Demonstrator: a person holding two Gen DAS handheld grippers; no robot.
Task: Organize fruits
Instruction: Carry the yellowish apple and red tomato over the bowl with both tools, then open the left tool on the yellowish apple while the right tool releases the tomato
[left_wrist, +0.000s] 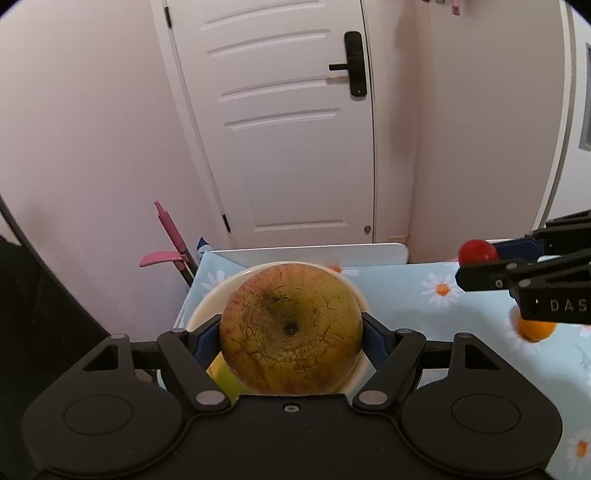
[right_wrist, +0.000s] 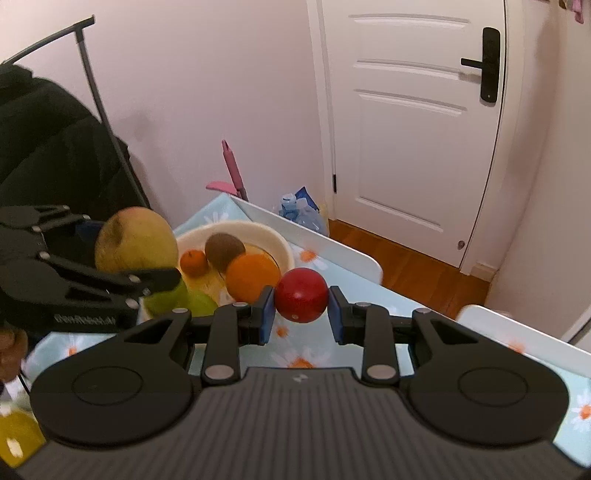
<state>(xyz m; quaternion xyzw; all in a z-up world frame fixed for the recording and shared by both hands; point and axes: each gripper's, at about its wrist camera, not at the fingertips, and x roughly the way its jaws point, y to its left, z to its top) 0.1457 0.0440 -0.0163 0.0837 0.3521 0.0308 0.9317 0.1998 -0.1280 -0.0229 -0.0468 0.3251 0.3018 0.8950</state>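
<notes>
Black plastic filled the nearest part of the scene, the bodies of the two hand-held tools. The left gripper (left_wrist: 291, 332) pinched a large yellow-green apple (left_wrist: 290, 328) between its blue pads, russet cracks spreading from the apple's dimple. It hung above the near rim of the cream bowl (right_wrist: 275, 240), with a green fruit (right_wrist: 201, 302) showing just under it.

The right gripper (right_wrist: 301, 308) was pressed against a small red fruit (right_wrist: 301, 295), one blue pad on each side of it, held in the air just to the right of the bowl and above the daisy-print tablecloth (right_wrist: 295, 354).

Inside the bowl lay an orange (right_wrist: 253, 277) nearest the red fruit, a brown kiwi (right_wrist: 223, 251) behind it, and a small tangerine (right_wrist: 194, 263) to the kiwi's left. From the left camera another orange fruit (left_wrist: 535, 328) sat on the cloth, well to the right of the bowl, partly hidden under the right tool.

Beyond the bowl ran the white table edge (right_wrist: 332, 240). A pink-handled tool (left_wrist: 171, 240) leaned against the wall behind the bowl's left side, a crumpled plastic bottle (right_wrist: 295, 210) lay on the floor past it, and farthest off stood the white door (left_wrist: 288, 129) with its black handle (left_wrist: 352, 64).
</notes>
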